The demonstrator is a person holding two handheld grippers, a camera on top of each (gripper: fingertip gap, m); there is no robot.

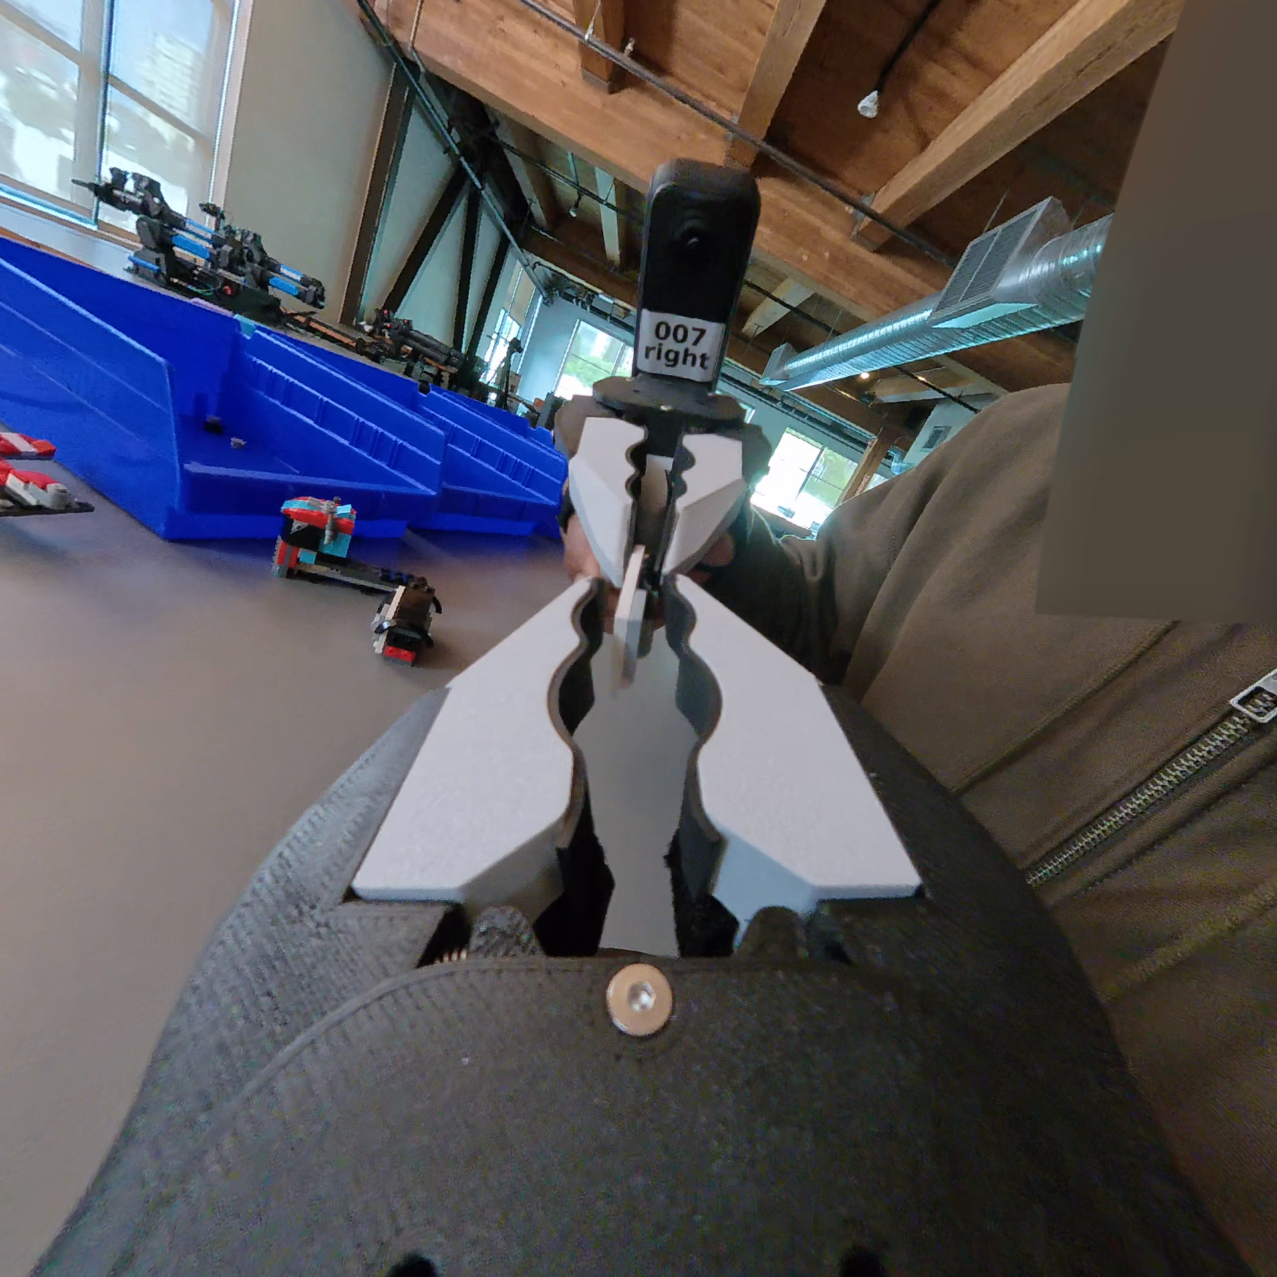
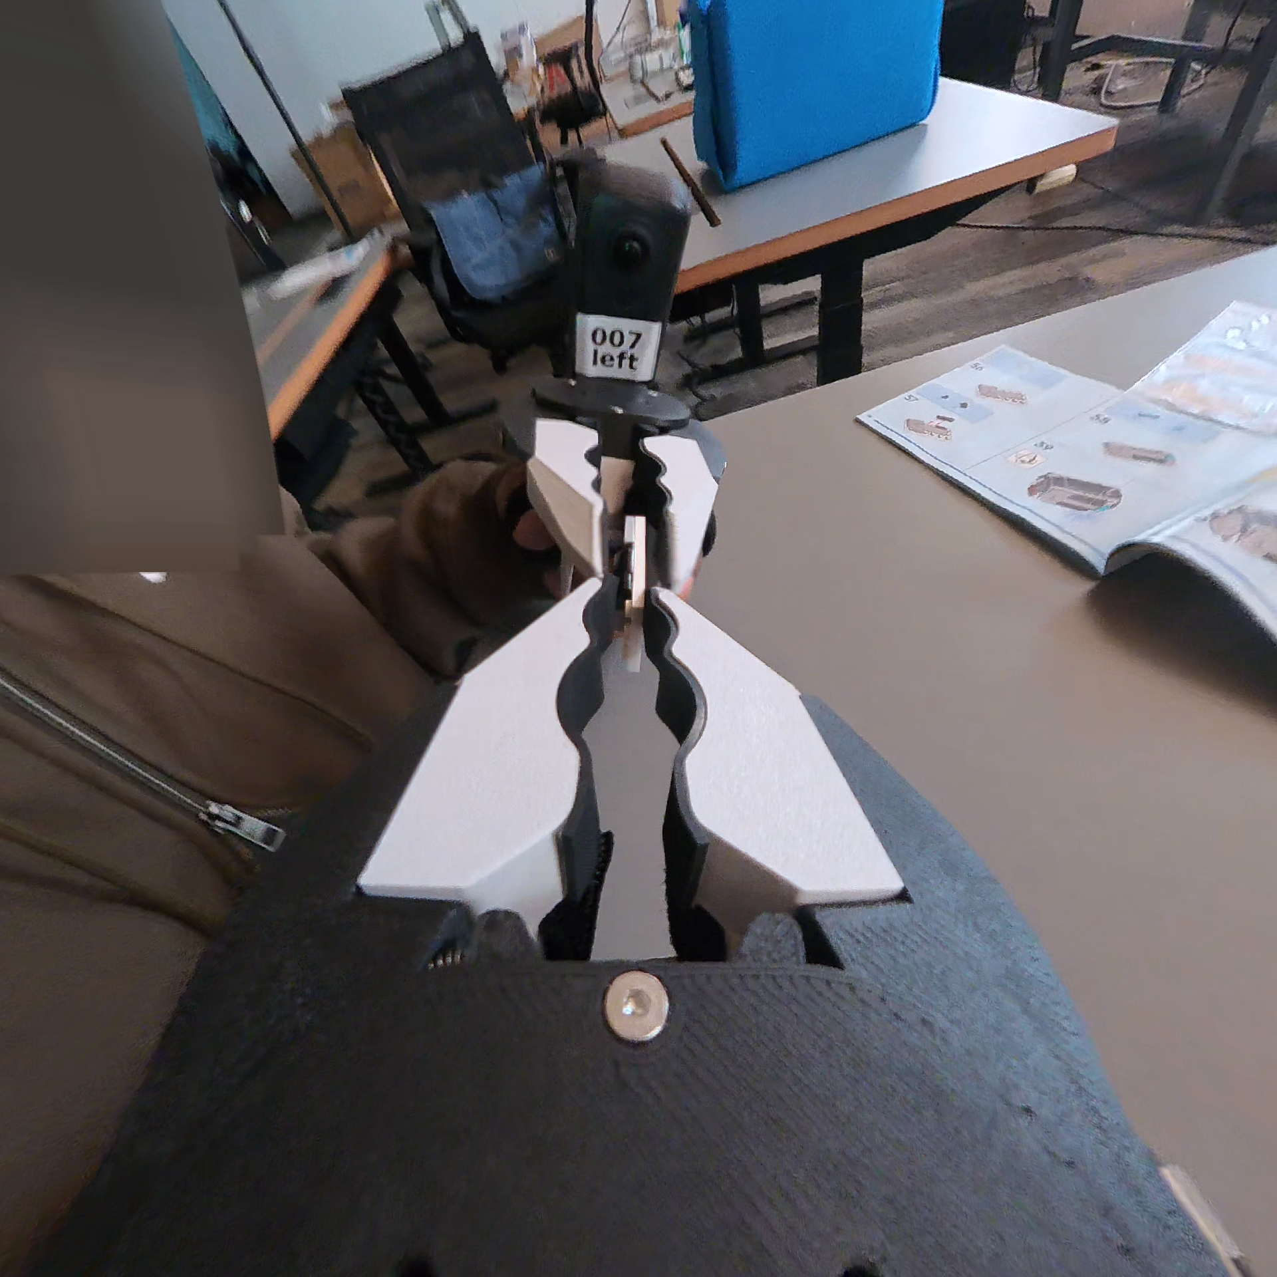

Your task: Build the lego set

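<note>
Above the bench's [image 2: 898, 691] near edge the two claws meet tip to tip. The right claw [image 2: 625, 591] pinches a thin pale brick plate [image 1: 630, 642], while the left claw [image 1: 636, 587] stands narrowly parted around it, not pressing.

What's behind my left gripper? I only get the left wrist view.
Observer: An open instruction booklet lies on the grey table, off to one side of the left gripper.
Operator: Past the table edge?
Observer: A black chair with blue cloth draped over it stands right behind that gripper.
Operator: Anything else back there?
Observer: A blue fabric box sits on a second table farther off.
</note>
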